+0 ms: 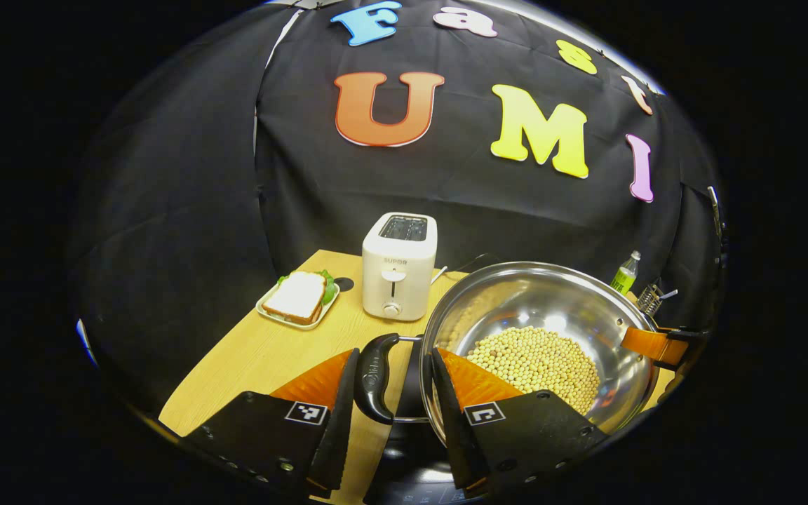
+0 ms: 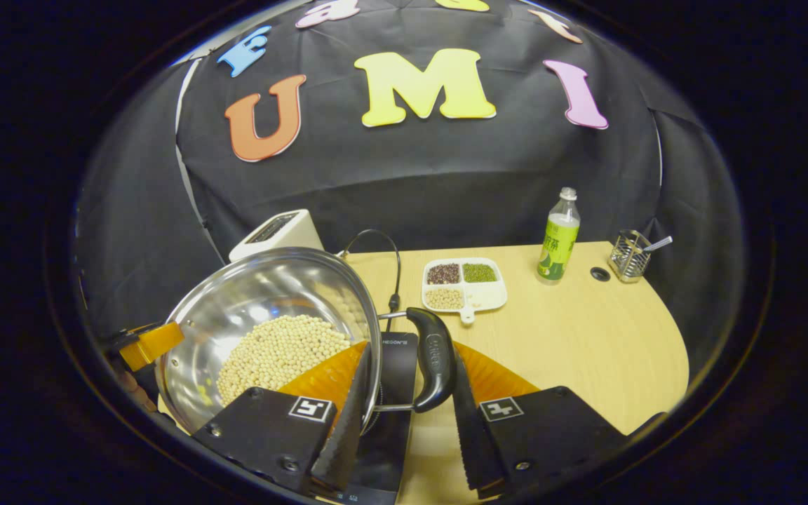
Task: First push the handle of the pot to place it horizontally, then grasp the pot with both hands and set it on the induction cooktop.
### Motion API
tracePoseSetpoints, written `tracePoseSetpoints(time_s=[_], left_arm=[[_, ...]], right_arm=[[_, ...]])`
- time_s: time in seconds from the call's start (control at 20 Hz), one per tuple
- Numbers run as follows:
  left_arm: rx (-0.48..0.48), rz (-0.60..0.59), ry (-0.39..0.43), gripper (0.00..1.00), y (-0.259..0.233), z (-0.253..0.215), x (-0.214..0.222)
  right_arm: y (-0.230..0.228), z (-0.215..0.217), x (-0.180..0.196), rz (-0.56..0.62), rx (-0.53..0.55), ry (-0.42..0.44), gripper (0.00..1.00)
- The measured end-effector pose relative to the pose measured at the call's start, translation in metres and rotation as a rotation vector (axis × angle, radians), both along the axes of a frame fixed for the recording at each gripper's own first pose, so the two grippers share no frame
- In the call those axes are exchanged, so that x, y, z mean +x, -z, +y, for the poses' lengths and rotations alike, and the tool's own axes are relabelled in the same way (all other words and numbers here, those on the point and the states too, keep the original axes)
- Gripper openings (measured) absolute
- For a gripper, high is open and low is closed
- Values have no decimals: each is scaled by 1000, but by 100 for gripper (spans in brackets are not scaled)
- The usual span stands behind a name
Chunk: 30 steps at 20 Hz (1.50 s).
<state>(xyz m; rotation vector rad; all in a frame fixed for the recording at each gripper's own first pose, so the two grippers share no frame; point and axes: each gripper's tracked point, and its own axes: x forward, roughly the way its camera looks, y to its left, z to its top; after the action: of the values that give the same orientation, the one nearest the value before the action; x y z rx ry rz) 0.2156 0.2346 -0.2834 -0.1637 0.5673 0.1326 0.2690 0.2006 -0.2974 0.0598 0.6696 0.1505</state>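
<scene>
A steel pot [image 1: 551, 301] holding pale soybeans [image 1: 534, 361] hangs between my two grippers, over the black induction cooktop [image 2: 397, 393]; I cannot tell whether it rests on the cooktop. My left gripper [image 1: 395, 354] is shut on the pot's black side handle [image 1: 374, 379], one finger outside the handle and the other against the pot wall. In the right gripper view my right gripper [image 2: 411, 347] is shut the same way on the opposite black handle [image 2: 435, 368] of the pot [image 2: 264, 294]. Each gripper shows across the pot in the other's view, the right gripper [image 1: 663, 347] and the left gripper [image 2: 144, 344].
On the wooden table [image 2: 586, 337] stand a white toaster [image 1: 399, 266], a plate with a sandwich [image 1: 299, 298], a divided dish of beans [image 2: 463, 284], a green-labelled bottle [image 2: 558, 238] and a wire utensil holder [image 2: 630, 256]. A black cable [image 2: 390, 259] loops behind the cooktop.
</scene>
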Motion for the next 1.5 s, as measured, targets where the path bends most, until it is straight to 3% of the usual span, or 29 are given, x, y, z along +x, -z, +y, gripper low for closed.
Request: tracePoseSetpoints(time_s=[0.4,0.65,1.5], left_arm=[[7,47,51,56,47,-6,17],[52,-2,72,56,49,-7,16],[20,-71,75,58,47,-5,16]], right_arm=[[55,-5,1,83,-31,27,62],[57,-4,-1,52,2,40,62],[56,-1,2,10,42,58,65]])
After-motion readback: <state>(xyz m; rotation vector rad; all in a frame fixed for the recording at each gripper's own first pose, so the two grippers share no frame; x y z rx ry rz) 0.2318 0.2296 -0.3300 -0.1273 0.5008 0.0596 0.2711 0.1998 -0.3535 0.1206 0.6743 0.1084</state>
